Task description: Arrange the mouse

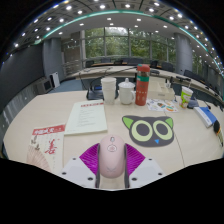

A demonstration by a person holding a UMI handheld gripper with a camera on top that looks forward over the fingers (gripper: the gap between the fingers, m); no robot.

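Mouse [111, 156] pinched between gripper [112, 160] pads, carry step under way; next move, judged: lower onto owl mousepad [150, 130] just ahead.

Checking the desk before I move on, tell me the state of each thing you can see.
mouse: gripped between the fingers
gripper: shut on mouse
mouse pad: flat, bare, ahead of fingers
booklet: closed, flat
paper cups: upright
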